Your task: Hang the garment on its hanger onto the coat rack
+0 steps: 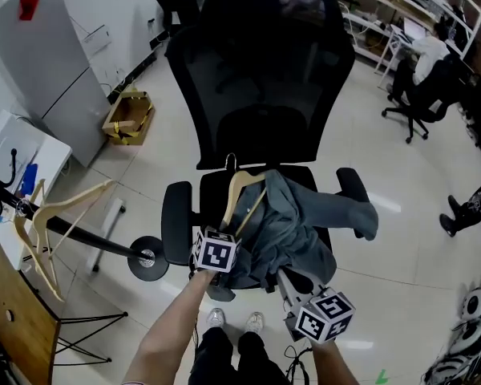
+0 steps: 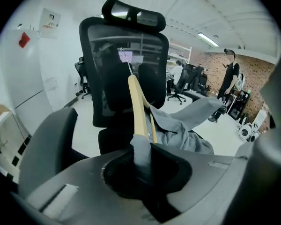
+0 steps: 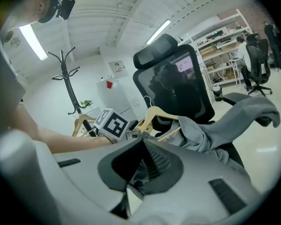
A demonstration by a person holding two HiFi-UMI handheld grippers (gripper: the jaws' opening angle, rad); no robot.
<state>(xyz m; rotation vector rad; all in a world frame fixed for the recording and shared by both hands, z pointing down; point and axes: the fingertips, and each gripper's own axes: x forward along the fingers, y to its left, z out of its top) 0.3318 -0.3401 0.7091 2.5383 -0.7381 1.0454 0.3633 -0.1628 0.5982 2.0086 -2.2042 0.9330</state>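
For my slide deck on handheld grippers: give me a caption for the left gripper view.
Left gripper clamped on a wooden hanger carrying a grey garment, lying on a black office chair.

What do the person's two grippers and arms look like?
The left gripper and right gripper each have a grey moulded body carrying a white cube printed with black square markers. The forearms show no sleeves; dark trousers and pale shoes are worn below.
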